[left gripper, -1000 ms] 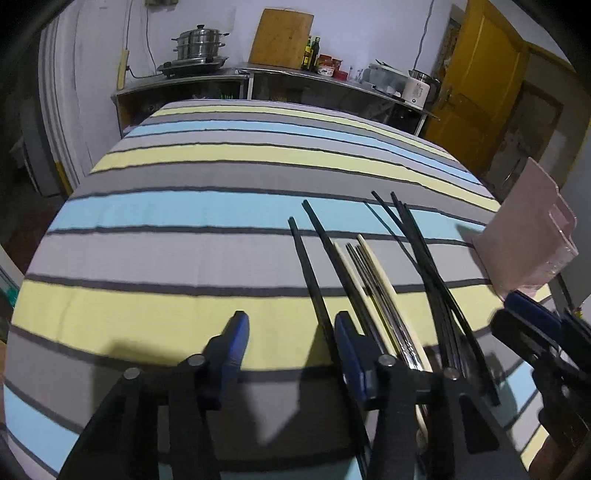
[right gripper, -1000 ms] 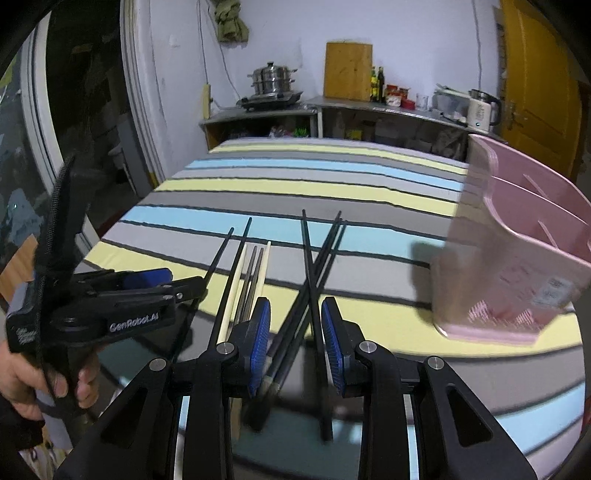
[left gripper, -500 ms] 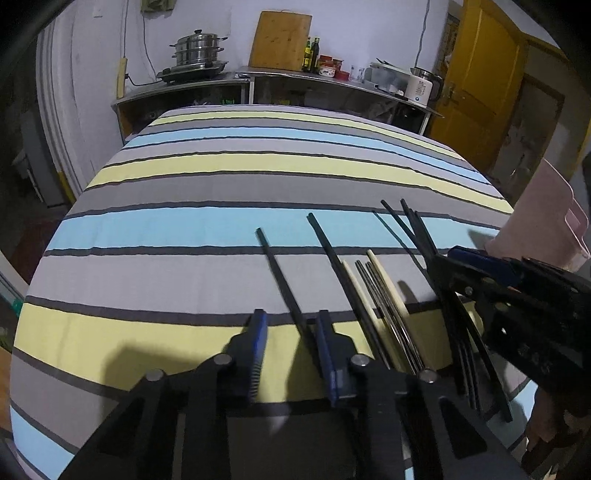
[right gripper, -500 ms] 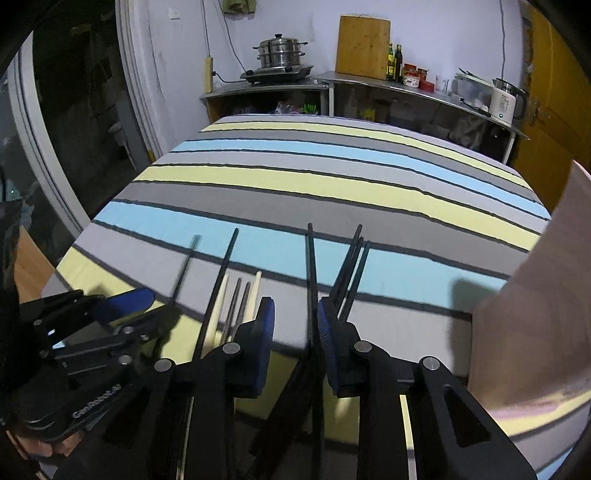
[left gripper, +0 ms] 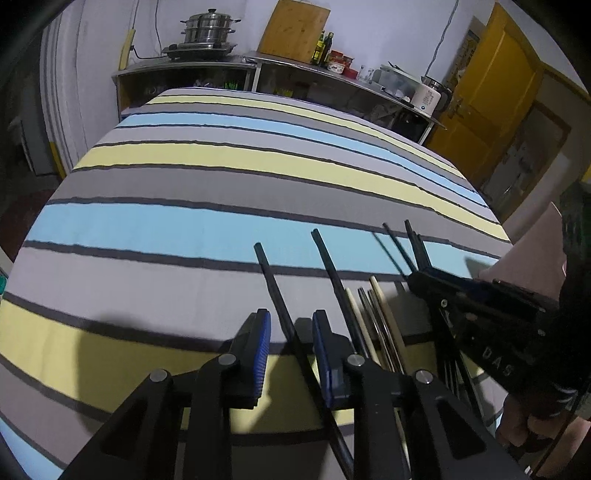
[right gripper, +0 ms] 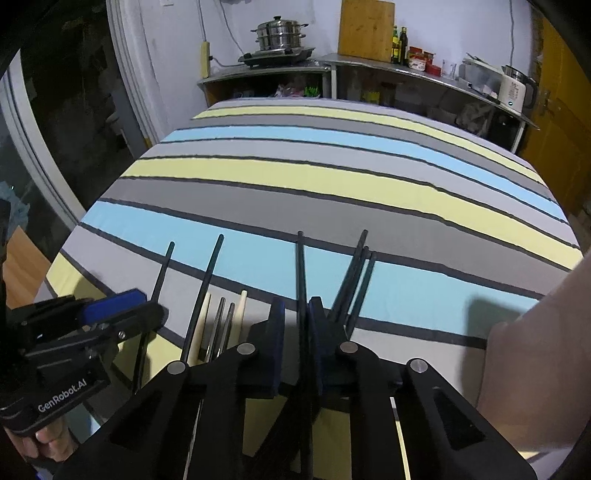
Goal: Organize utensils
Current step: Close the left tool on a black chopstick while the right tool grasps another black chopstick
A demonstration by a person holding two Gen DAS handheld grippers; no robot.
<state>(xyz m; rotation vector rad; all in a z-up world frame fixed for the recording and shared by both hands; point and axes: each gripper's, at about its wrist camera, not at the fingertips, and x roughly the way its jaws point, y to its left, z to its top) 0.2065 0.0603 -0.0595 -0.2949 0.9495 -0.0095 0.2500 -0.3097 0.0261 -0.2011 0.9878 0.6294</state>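
Note:
Several chopsticks lie side by side on the striped tablecloth [left gripper: 221,229]. My left gripper [left gripper: 291,332] straddles the leftmost black chopstick [left gripper: 273,284], its blue pads narrowed with a gap on each side. Right of it lie another black chopstick [left gripper: 332,266], pale chopsticks [left gripper: 384,314] and metal chopsticks [left gripper: 371,317]. My right gripper [right gripper: 297,314] is closing around a single black chopstick [right gripper: 301,266]; a gap still shows at the left pad. Three more black chopsticks [right gripper: 358,273] fan out just right of it. The pink utensil holder [right gripper: 535,350] stands at the far right.
A person's hand holds each gripper, and the two tools sit close together over the chopsticks. The table drops off at its left edge [right gripper: 74,229]. Behind it a counter [left gripper: 332,74] carries a steamer pot [left gripper: 208,31], a cutting board, bottles and a kettle. A yellow door [left gripper: 495,85] is at the right.
The left gripper's jaws narrowed and shifted left onto the leftmost black chopstick. The right gripper moved forward and down over the chopsticks, and its jaws closed in around one black chopstick.

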